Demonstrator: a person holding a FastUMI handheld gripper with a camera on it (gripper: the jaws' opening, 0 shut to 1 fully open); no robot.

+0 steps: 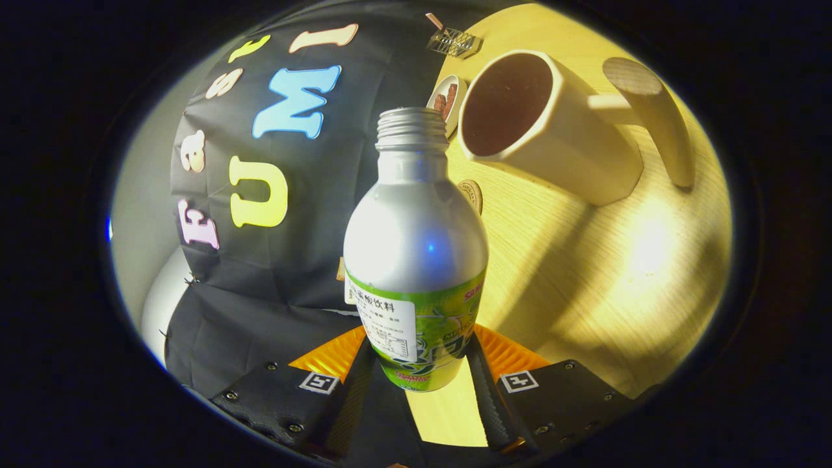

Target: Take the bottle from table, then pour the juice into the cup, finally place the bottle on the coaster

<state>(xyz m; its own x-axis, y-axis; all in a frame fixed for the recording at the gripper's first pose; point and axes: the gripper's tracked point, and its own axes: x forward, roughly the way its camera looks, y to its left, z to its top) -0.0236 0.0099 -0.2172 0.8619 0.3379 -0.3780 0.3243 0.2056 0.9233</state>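
Observation:
A silver metal bottle (416,240) with a green label and an open threaded neck sits between the fingers of my gripper (419,364), which is shut on its lower body. The view is rolled sideways, so the bottle is tilted and lifted off the wooden table (585,279). Just beyond the bottle's mouth stands a cream cup (552,130) with a big handle and a dark inside. A round brown coaster (470,195) lies on the table, partly hidden behind the bottle's shoulder.
A small dish with brown snacks (446,101) sits beyond the cup. A wire rack (452,42) stands farther back near the table's far edge. The booth's black cloth wall (273,273) lies behind the bottle.

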